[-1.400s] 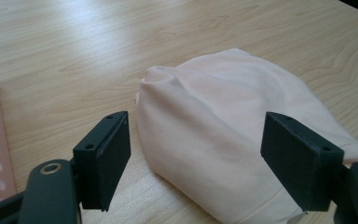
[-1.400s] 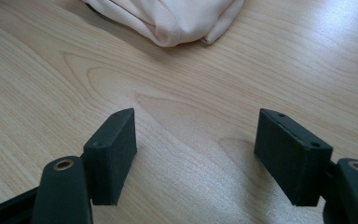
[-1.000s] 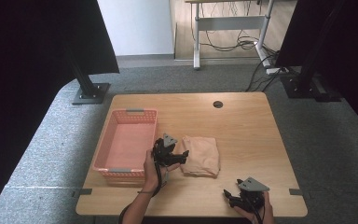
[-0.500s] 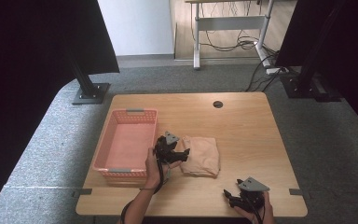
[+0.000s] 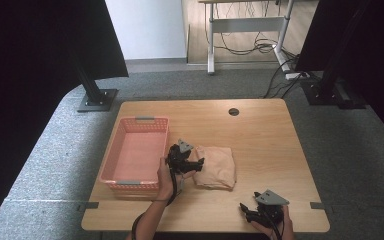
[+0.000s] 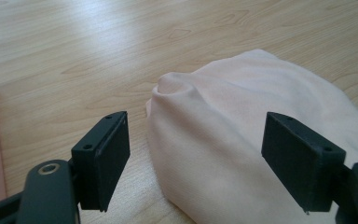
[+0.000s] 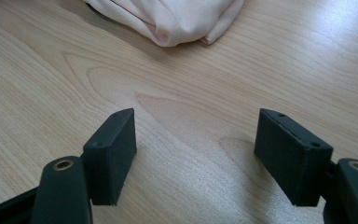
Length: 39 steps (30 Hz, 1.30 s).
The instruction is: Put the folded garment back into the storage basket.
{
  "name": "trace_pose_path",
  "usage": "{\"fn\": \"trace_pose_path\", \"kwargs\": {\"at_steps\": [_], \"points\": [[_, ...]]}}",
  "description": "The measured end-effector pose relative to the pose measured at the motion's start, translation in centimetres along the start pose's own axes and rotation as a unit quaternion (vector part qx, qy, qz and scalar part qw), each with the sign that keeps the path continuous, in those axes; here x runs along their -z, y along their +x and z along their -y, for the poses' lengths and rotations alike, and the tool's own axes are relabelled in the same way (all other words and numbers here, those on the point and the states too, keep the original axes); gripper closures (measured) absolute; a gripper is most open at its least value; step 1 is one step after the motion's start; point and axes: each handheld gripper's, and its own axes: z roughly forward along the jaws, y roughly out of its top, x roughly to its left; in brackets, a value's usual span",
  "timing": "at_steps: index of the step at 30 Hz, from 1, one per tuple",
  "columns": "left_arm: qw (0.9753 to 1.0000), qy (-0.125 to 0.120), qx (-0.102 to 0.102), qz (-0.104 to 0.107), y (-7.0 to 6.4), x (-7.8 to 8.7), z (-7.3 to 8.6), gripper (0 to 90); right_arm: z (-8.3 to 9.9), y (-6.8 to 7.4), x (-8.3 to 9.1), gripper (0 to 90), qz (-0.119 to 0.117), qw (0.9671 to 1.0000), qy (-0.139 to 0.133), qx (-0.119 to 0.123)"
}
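Cloth [image 5: 215, 166] lies folded near the table's [image 5: 260, 135] middle, just right of the pink basket [image 5: 136, 152] by the left edge. Left gripper [image 5: 196, 163] has its jaws apart over the cloth's left edge, not yet closed on it. Right gripper [image 5: 245, 212] waits with jaws apart at the front edge, well clear. Judging by this, the grab and the move into the basket both remain.

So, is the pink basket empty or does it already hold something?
Empty. In the high view the pink basket shows a bare floor, and the folded cloth lies outside it on the table.
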Motion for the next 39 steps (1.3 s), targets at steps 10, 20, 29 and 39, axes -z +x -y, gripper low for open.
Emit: {"fn": "trace_pose_path", "kwargs": {"at_steps": [10, 20, 29, 39], "points": [[0.9999, 0.008, 0.006, -0.001, 0.3, -0.9, -0.4, 23.2, 0.0, 0.0, 0.0, 29.0, 0.0, 1.0, 0.0, 0.0], [0.9998, -0.001, 0.019, 0.005, 1.0, -1.6, -0.9, 22.3, 0.0, 0.0, 0.0, 28.6, -0.002, 1.0, 0.0, 0.001], [0.9996, 0.01, 0.027, -0.005, 1.5, -2.6, -1.0, 21.9, 0.1, 0.0, 0.0, 28.1, -0.003, 1.0, 0.0, 0.002], [0.9989, 0.011, 0.045, 0.011, 1.6, -3.8, -1.0, 21.9, 0.1, 0.0, 0.1, 27.4, -0.006, 1.0, 0.0, 0.005]]}}
